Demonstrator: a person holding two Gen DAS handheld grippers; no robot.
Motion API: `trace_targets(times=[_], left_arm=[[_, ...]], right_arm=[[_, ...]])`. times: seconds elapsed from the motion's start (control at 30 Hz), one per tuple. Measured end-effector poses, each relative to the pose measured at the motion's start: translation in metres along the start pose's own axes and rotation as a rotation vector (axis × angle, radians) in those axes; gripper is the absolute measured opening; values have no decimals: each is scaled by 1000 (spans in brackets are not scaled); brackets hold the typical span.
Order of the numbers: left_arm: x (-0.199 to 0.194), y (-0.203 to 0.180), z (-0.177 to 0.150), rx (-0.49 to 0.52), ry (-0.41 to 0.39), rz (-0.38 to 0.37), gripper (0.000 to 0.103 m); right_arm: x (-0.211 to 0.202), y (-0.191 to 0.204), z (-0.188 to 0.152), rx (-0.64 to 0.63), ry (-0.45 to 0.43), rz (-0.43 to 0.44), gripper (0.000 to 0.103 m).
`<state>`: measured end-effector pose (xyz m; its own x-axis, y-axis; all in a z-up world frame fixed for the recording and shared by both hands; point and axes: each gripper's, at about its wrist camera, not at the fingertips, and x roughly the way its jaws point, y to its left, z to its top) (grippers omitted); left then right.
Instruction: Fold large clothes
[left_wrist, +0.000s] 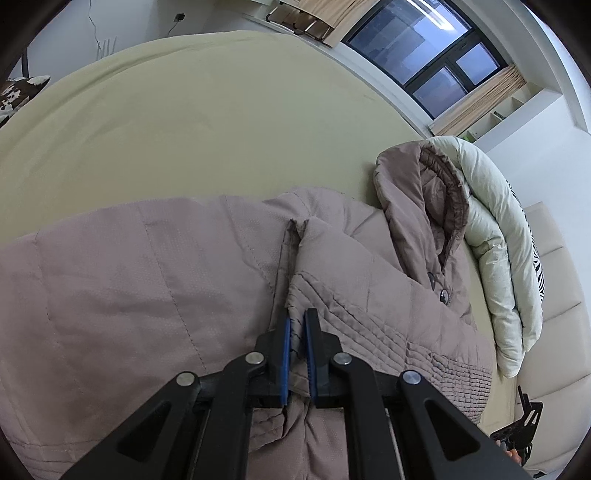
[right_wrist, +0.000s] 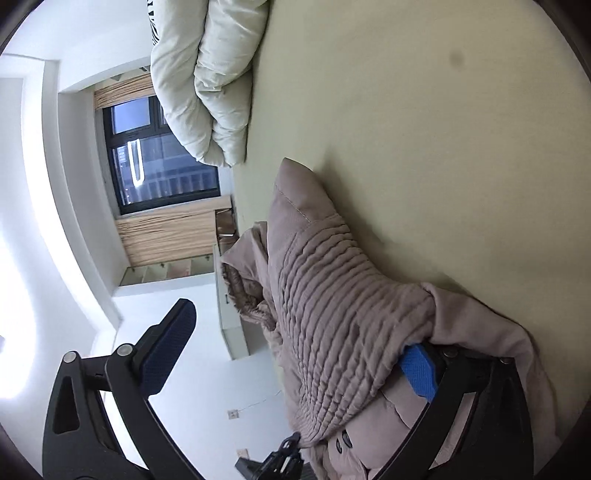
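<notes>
Mauve quilted coat (left_wrist: 155, 280) spread on the bed (left_wrist: 207, 122), partly folded.

The left tongs (left_wrist: 297, 328) are clamped on a ribbed cuff (left_wrist: 354, 325) drawn over the coat's body; the hood (left_wrist: 417, 192) lies beside a white duvet (left_wrist: 495, 236). The right tongs (right_wrist: 295, 354) stand wide apart, one finger seemingly tucked under ribbed fabric (right_wrist: 332, 295).
</notes>
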<state>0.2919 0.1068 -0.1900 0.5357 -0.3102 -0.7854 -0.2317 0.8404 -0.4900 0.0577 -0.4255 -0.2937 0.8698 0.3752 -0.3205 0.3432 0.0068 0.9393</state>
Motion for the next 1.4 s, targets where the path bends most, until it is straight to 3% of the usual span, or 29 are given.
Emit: trace_targets(times=[0.13,0.2,0.3,0.43,0.5,0.6,0.73,0.77,0.8,0.87,0.97,1.03,1.13,1.27,1.4], left_arm=[[-2,0,-1,12,13,-1,13],[-11,-1,-1,28,-12,39,23],[-26,-9,-4,66,-81,84,36],[-27,-29,-3,129,-136,98,38],[-10,-40,-1,161,-97,59,38],[28,-50,-2,212,6,97,38],[39,-58,-5,253,12,98,40],[40,-58,-5,251,12,73,49],[41,-58,-6,256,9,51,55],[43,-62,-10,289,0,60,56],[47,-68,-15,327,-7,67,61],[45,-67,-12,314,0,32,61],[13,-49,-5,237,-11,-32,61],[-68,9,-14,141,-124,-34,62],[-153,103,-53,-70,-209,-6,66]], right_arm=[[-34,31,-19,-143,26,-153,100],[-44,56,-26,-229,22,-185,100],[-41,99,-34,-394,14,-193,101],[14,128,-29,-484,103,-135,101],[44,126,-22,-503,125,-181,101],[83,85,-2,-443,183,-327,101],[76,96,-6,-510,172,-346,100],[69,106,-10,-519,153,-355,100],[62,115,-14,-534,130,-333,101],[51,126,-25,-589,115,-271,101],[68,110,-25,-640,136,-414,101],[80,95,-21,-679,175,-406,101],[66,123,-33,-670,166,-462,101],[17,163,-74,-706,111,-319,101],[-13,160,-131,-693,188,-281,101]])
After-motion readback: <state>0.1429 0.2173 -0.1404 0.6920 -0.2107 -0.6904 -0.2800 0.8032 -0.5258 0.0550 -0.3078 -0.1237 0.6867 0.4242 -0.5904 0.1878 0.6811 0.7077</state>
